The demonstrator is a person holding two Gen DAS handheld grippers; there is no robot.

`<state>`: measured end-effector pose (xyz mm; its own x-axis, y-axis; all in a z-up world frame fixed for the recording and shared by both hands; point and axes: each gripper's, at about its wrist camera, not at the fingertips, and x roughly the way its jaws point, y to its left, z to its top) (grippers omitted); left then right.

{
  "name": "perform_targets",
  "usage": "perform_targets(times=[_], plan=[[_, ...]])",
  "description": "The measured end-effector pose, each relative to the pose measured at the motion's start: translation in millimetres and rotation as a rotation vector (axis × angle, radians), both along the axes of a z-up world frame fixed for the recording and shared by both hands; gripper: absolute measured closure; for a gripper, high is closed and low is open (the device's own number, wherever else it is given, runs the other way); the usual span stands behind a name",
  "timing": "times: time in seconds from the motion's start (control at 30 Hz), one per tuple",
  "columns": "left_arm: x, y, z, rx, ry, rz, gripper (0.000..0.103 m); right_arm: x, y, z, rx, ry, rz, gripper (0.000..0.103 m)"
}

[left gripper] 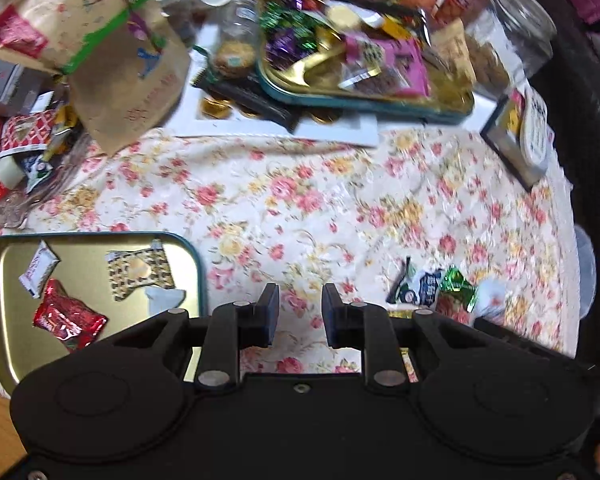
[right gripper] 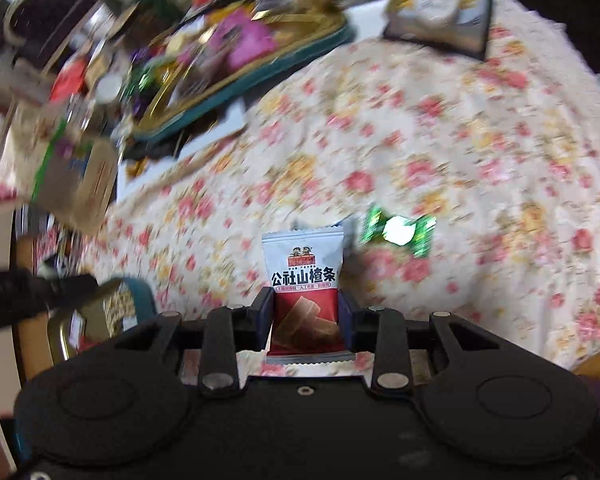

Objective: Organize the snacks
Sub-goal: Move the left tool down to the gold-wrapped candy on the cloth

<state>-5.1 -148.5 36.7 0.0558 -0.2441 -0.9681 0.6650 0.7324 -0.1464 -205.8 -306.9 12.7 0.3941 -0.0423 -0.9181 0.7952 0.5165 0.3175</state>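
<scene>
While the right claw (right gripper: 306, 312) is pinching the hawthorn-strip packet (right gripper: 303, 276) across its lower red half, the thing to watch is where the gold tin (right gripper: 112, 312) is lying: low and to the left of that claw in its own view, teal rim just beside the left claw's dark arm. Packet is standing upright between the pads, long axis running out along the fingers, white top sticking past the tips. Pads are pressing both side edges, so it's a firm hold, not a loose one.

Left claw (left gripper: 299, 314) is hovering over the floral cloth (left gripper: 340, 200) on the worktop, nearly pressed together, small gap showing, nothing in it. From the left view the tin (left gripper: 16, 320) is sitting just left of that claw, already holding a red wrapper (left gripper: 66, 316), a white sachet (left gripper: 40, 268) and a patterned pack (left gripper: 140, 270).

Loose green candy (right gripper: 398, 230) is lying just right of the held packet, on the far side from the tin. Left claw is nearer the tin, but right is carrying; my guess is right needs to swing left and drop.
</scene>
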Motion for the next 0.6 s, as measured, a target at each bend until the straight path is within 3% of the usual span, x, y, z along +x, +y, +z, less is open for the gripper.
perform_targets(times=[0.1, 0.23, 0.6], plan=[[-15.1, -14.7, -11.3, 0.018, 0.017, -0.049, 0.073, -16.4, -17.1, 12.8, -0.051, -0.005, -0.063, 0.067], [-35.2, -36.0, -27.7, 0.039, 0.048, -0.115, 0.073, -37.1, -35.7, 23.6, -0.046, -0.034, -0.121, 0.067], [-87.9, -69.9, -77.5, 0.118, 0.107, -0.232, 0.073, -64.5, -40.6, 49.9, 0.010, -0.147, -0.113, 0.067]])
